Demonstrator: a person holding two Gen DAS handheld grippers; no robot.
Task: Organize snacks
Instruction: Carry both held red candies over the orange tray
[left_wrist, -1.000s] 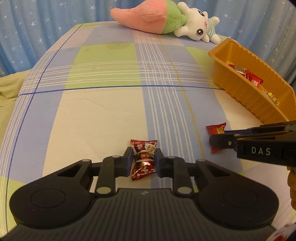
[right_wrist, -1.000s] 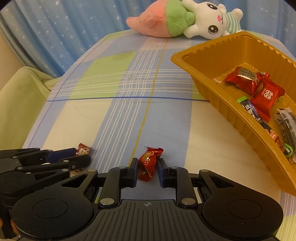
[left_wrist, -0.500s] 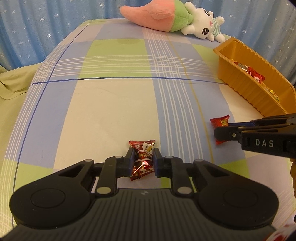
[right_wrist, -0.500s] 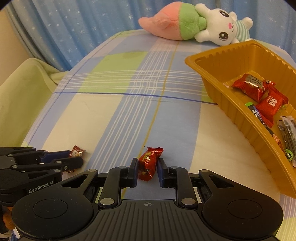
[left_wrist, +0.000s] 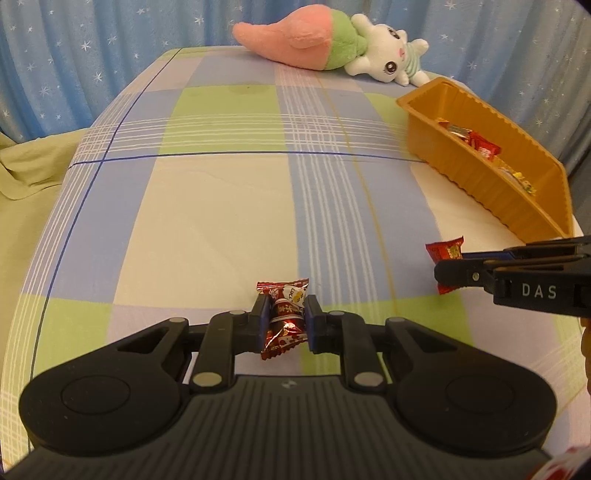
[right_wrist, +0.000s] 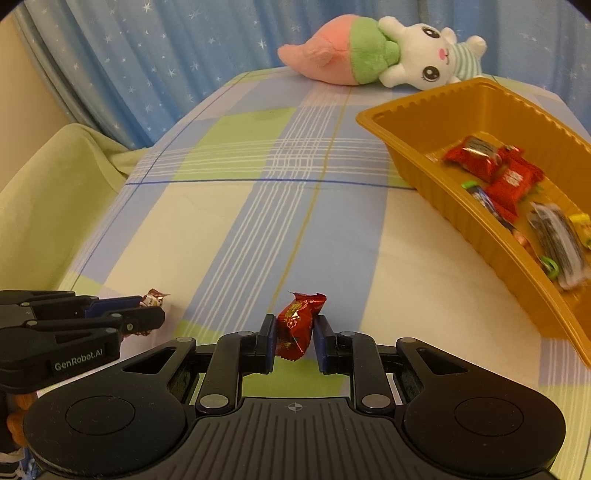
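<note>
Between each gripper's (left_wrist: 283, 320) fingers, a candy (left_wrist: 282, 317).

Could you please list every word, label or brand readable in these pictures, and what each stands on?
"DAS": side of the black right gripper.
"GenRobot.AI": side of the black left gripper.
Print on the dark red candy wrapper, the bright red candy wrapper and the packets in the orange plastic tray: too small or blurred.

Starry blue curtain (left_wrist: 92, 55), plaid bedsheet (left_wrist: 221, 177)
</note>
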